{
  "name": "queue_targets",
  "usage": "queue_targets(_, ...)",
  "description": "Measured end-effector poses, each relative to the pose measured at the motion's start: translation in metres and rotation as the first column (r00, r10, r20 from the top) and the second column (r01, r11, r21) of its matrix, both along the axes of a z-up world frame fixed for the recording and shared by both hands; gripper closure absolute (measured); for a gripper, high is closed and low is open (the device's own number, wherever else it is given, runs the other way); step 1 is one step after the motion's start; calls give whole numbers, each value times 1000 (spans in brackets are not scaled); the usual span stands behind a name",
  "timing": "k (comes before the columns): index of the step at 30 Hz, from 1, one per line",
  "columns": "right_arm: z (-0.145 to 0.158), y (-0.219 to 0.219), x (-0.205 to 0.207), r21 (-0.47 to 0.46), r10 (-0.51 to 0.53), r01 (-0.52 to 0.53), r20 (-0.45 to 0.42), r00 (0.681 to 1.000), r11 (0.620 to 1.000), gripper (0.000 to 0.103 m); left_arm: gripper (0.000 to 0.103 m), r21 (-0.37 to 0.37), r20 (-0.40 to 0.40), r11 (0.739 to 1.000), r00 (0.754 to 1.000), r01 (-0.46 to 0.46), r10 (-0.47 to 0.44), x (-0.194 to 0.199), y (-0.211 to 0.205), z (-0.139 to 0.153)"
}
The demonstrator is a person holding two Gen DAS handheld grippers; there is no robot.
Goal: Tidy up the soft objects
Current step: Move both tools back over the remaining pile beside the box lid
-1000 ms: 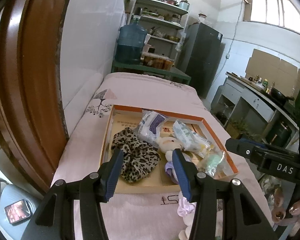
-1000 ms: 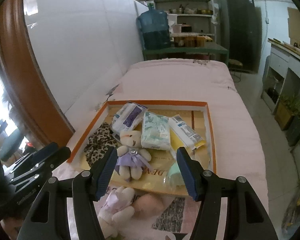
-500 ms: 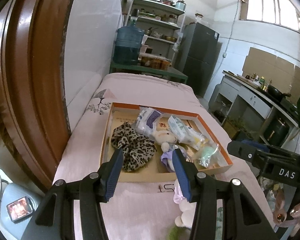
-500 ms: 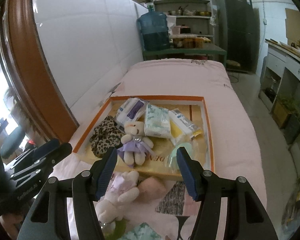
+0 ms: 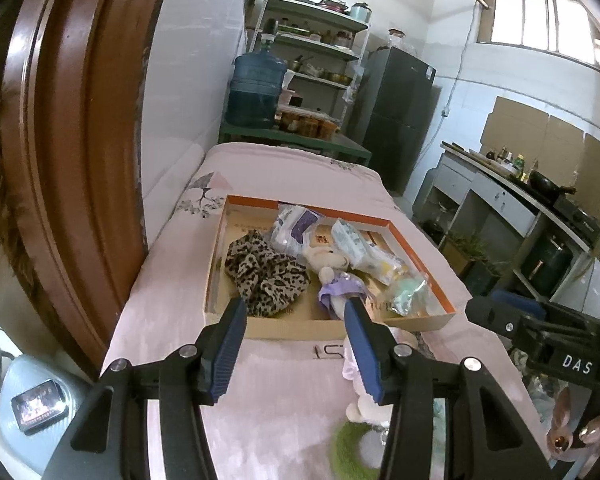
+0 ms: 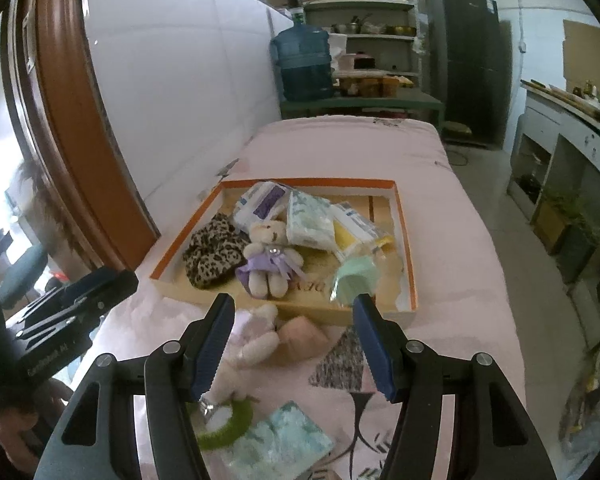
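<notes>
Kitchen-ish room with a pink bedspread over a long surface. On it sits an orange-rimmed cardboard tray holding a leopard scrunchie and a teddy in a purple dress. Left gripper and right gripper both hang spread wide, holding nothing.

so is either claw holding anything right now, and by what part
Nothing is held. The left claw and the right claw are both open with empty gaps, hanging above the pink bedspread short of the orange-rimmed tray.
</notes>
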State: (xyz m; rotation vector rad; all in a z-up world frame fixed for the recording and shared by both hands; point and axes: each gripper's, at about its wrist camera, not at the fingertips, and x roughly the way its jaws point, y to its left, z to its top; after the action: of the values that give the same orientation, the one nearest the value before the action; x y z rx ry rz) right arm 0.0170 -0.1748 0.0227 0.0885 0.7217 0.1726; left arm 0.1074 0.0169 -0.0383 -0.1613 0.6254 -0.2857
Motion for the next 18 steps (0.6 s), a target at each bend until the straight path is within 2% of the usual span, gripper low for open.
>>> queue_targets(11,-14,1,-26,-3,-12,12,-31,999,1000,40,52,-14,-17,999,999,32,-32,-16,-2,-9)
queue_targets(18,-36,3,-36,-2,-25,25,-76,997,1000,40,52,-5,-58,998,996,67,-67,-27,-8,-27)
